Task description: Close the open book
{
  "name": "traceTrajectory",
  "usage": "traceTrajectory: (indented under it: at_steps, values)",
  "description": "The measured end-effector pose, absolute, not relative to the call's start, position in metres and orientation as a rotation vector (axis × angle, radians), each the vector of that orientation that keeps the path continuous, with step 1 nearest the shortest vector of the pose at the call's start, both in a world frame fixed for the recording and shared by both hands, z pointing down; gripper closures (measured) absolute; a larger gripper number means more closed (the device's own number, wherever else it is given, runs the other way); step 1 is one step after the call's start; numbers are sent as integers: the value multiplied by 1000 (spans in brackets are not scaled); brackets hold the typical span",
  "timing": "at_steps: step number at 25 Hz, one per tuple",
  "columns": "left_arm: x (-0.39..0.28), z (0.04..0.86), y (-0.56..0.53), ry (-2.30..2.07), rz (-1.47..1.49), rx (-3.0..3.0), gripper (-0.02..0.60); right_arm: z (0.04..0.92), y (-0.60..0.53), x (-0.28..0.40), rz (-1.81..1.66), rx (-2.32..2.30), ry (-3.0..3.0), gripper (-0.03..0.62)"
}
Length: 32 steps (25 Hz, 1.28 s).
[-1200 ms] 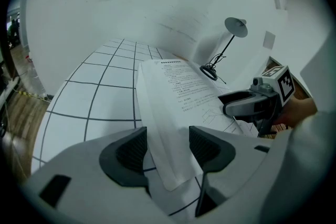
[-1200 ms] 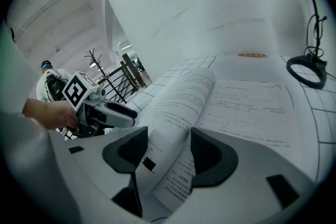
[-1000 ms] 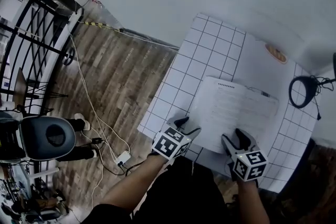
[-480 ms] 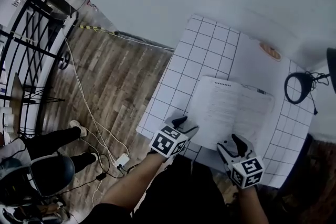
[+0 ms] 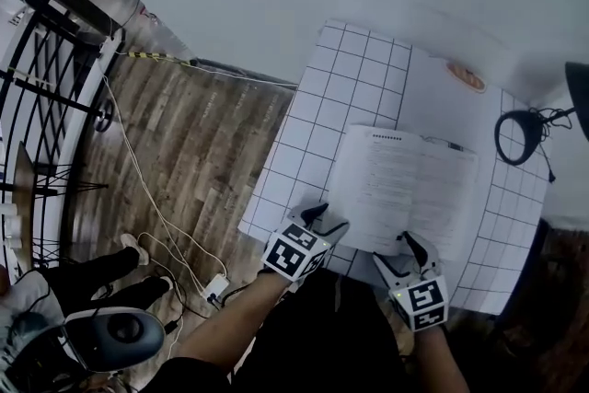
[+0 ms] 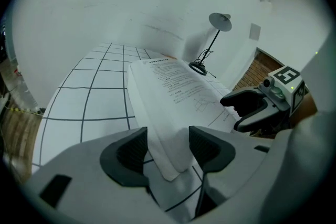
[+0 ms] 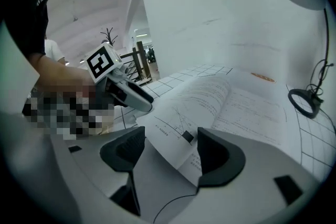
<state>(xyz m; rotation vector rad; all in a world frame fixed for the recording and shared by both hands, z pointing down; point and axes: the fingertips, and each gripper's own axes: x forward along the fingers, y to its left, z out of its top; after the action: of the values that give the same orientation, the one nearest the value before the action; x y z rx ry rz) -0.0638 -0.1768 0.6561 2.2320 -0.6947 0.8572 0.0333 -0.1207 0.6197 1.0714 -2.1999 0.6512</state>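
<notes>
Open book (image 5: pixel 405 193) lies flat on the white gridded bench (image 5: pixel 342 74), spine running away from the person, printed pages facing up. Left hand-held gripper (image 6: pixel 168 147) sits at the book's near left corner. The thick left-hand stack of pages fills the gap between its two pads, so it reads as clenched on that stack, and the corner hangs just clear of the bench grid. Right hand-held gripper (image 7: pixel 170 150) is at the near right corner. Its jaws have just been opening and now stand wide apart, released. The edge of the right-hand page lies between them with neither pad pressing on it. Both grippers point down and away from the person. A desk lamp (image 5: pixel 520 135) with a ring base stands on the bench beyond the book's right side, apart from it. An orange oval mark (image 5: pixel 466 75) lies on the bench past the book's far edge. Wood floor (image 5: pixel 184 133) with loose cables shows left of the bench.
</notes>
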Motion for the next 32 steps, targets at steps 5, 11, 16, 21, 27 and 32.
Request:
traceTrajectory:
  at_steps: [5, 11, 16, 21, 27, 32]
  values:
    - [-64, 645, -154, -741, 858, 2281, 348, 615, -119, 46, 672, 1148, -2193, 308]
    - [-48, 627, -121, -843, 811, 2297, 348, 609, -94, 63, 678, 1123, -2231, 309]
    - [-23, 635, -78, -910, 958, 2358, 347, 609, -63, 81, 642, 1090, -2257, 309]
    - [-12, 648, -73, -1052, 1244, 2473, 347, 613, -39, 97, 649, 1094, -2275, 309]
    - [-12, 658, -99, -1182, 1451, 2554, 348, 623, -20, 104, 668, 1089, -2290, 309]
    - [-11, 658, -111, -1223, 1452, 2582, 347, 625, -18, 110, 682, 1094, -2287, 309]
